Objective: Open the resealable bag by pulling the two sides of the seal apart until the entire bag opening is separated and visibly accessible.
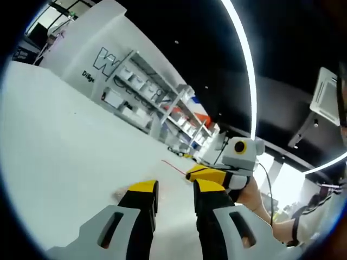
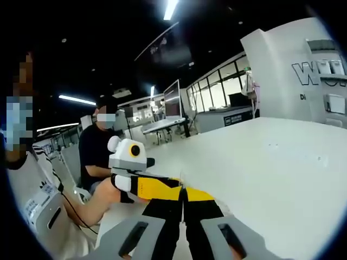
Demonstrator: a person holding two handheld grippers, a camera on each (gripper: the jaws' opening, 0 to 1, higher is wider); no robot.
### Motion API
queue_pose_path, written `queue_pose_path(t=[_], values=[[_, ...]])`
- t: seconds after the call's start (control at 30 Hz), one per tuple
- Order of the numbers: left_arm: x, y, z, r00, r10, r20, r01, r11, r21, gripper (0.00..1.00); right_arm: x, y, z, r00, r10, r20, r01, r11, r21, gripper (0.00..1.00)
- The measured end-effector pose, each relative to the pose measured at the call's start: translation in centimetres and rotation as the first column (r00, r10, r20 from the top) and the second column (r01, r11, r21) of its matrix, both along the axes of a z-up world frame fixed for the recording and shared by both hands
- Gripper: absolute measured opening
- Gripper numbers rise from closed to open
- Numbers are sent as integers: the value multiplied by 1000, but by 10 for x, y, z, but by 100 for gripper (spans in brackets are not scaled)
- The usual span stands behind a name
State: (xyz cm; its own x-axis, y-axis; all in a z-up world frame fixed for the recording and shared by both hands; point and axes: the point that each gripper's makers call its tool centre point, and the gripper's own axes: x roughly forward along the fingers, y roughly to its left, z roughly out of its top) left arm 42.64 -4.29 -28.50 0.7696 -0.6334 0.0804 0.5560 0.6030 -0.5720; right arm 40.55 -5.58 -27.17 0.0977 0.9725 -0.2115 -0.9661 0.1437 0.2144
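Resealable bag (image 1: 173,166) a thin red seal line, smooth white table (image 1: 65,135), yellow-tipped left claw (image 1: 176,189) parted, right claw (image 2: 183,197) pinched narrow.

A broad white matte tabletop (image 1: 59,157) spans 7 to 11 o'clock in the left gripper view. Grey metal shelving (image 1: 146,97) holding white boxes runs toward 1 o'clock beside a white lettered wall panel (image 1: 89,38). A curved LED strip light (image 1: 245,59) crosses the black ceiling (image 1: 282,49). In the right gripper view, glazed windows (image 2: 217,92) stand at 12 o'clock.
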Motion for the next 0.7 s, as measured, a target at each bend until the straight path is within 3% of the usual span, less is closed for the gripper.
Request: queue_pose_path(t=[0.53,0.7], values=[[-5,-4,4,998,-56,-16,54,991,-120,20,-7,-3,5,995,34,-91,-27,997,76,0],[-5,-4,3,998,-55,-27,51,991,-124,19,-11,-1,7,993,54,-110,-43,995,95,0]])
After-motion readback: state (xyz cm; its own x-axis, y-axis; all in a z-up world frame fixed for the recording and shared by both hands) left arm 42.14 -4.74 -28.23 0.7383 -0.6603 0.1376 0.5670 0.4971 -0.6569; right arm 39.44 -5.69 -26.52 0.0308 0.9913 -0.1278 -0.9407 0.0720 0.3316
